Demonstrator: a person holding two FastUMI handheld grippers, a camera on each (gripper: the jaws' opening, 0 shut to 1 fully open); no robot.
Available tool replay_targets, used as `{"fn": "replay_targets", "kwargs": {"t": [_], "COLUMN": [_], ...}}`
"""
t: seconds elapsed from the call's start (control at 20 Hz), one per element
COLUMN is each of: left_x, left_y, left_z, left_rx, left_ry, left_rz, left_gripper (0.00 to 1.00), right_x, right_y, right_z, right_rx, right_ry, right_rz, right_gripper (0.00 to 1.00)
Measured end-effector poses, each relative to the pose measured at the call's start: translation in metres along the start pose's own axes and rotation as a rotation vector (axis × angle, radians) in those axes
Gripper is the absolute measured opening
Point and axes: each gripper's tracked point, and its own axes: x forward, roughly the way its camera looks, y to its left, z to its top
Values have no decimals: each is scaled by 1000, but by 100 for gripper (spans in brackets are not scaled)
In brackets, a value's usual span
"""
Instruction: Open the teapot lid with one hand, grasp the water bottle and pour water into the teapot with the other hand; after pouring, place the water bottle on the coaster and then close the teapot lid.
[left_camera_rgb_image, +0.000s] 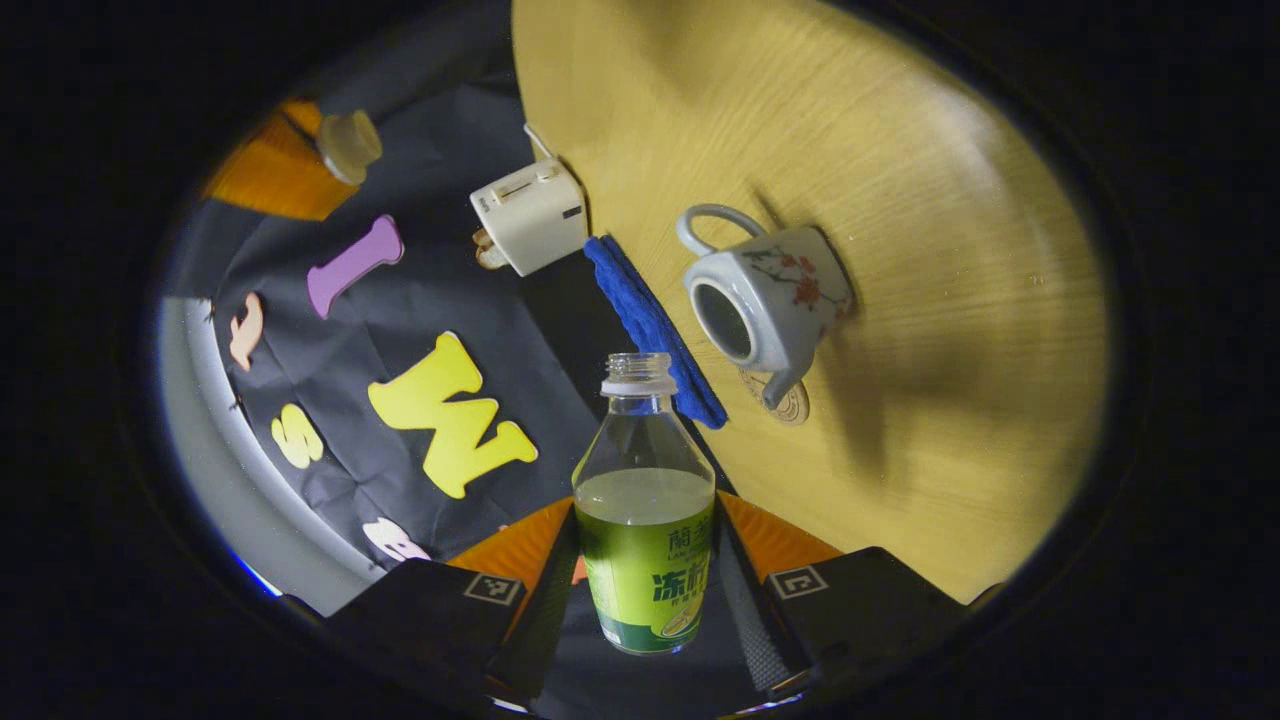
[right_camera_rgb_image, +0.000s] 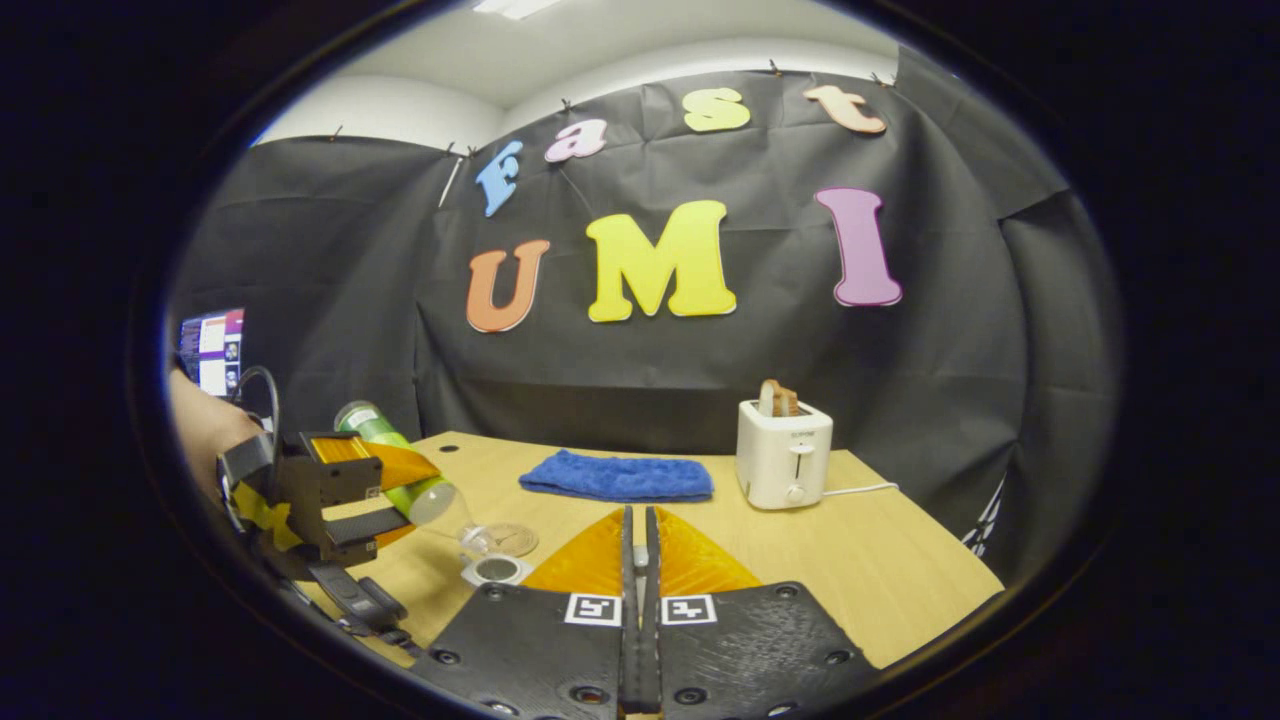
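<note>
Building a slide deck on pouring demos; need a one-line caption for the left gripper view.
Left gripper tilts the uncapped water bottle toward the open teapot on the wooden table.

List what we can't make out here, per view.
- Right gripper view: the right tool's fingers stand almost together and cover whatever sits between them, so a grip on the lid is unconfirmed.
- Right gripper view: the teapot body is hidden behind that tool; its opening peeks out.
- Left gripper view: the coaster is mostly covered by the teapot spout.
- Both views: any stream from the water bottle is too faint to tell.
</note>
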Motion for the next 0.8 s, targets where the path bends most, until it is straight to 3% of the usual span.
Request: {"fn": "replay_targets", "kwargs": {"t": [0.15,0.35,0.5,0.65,0.8], "left_x": [-1,3,4,16,22], "left_y": [-5,-15,5,16,40], "left_z": [-2,-20,-19,-34,-43], "left_rx": [-189,-536,-760,-980,-1237], "left_ry": [-35,-7,-48,-11,-25], "left_rz": [-6,-49,-13,-20,36], "left_gripper": [71,74,75,75,75], "right_x": [2,-1,-3,-3,-1], "right_y": [-8,-15,-17,-19,-21], "right_z": [-1,5,10,9,8], "right_rx": [2,-4,-15,-7,14], "right_ry": [3,-17,-37,-37,-40], "right_rz": [-21,-49,-61,-61,-60], "right_gripper": [0,0,0,0,0]}}
